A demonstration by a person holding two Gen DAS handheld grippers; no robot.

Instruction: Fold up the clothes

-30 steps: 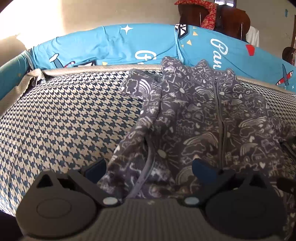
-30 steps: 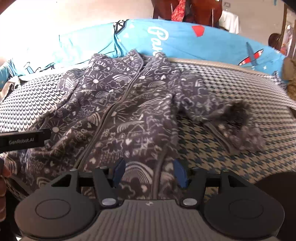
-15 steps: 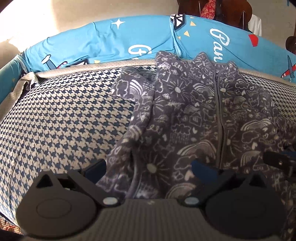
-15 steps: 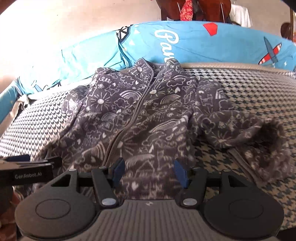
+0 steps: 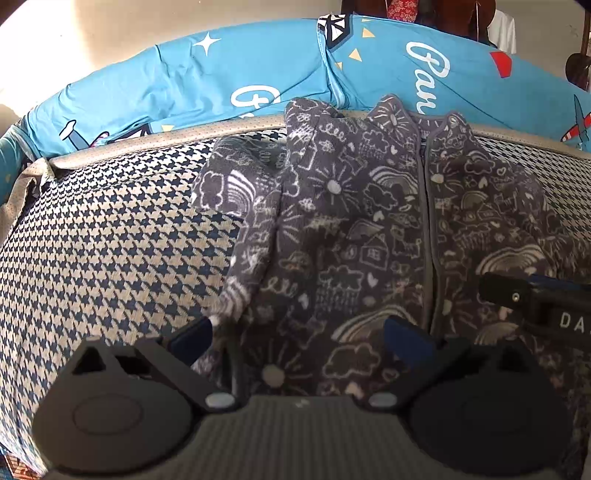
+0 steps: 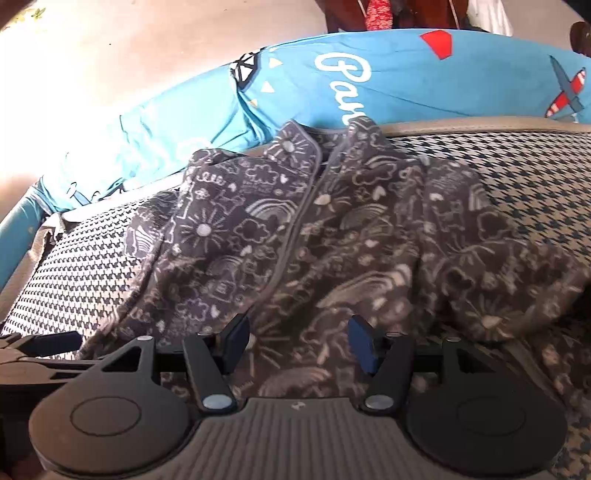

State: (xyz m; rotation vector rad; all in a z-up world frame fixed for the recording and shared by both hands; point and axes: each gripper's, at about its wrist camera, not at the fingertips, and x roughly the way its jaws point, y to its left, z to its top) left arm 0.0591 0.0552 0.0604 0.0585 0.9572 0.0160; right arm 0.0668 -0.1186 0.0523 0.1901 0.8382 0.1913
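Observation:
A dark grey fleece jacket (image 5: pixel 369 236) with white doodle print and a front zip lies flat, collar at the far side, on a houndstooth mattress (image 5: pixel 110 258). Its left sleeve (image 5: pixel 243 206) is bunched beside the body. The right sleeve (image 6: pixel 517 280) lies crumpled at the right. My left gripper (image 5: pixel 299 339) hovers open over the jacket's lower left part, with nothing pinched. My right gripper (image 6: pixel 299 339) stands open over the lower hem right of the zip. Each gripper shows at the edge of the other's view: the right gripper (image 5: pixel 535 299), the left gripper (image 6: pixel 37 350).
Blue printed pillows (image 5: pixel 221 81) line the mattress's far edge along a beige wall. A grey piped border (image 5: pixel 147 144) marks that edge. Bare houndstooth mattress (image 6: pixel 535 173) lies left and right of the jacket. Dark wooden furniture (image 6: pixel 369 14) stands behind.
Both grippers have slid sideways over the jacket's lower part. The right gripper has come into the left wrist view at its right edge. The jacket lies as before and both jaws stay apart.

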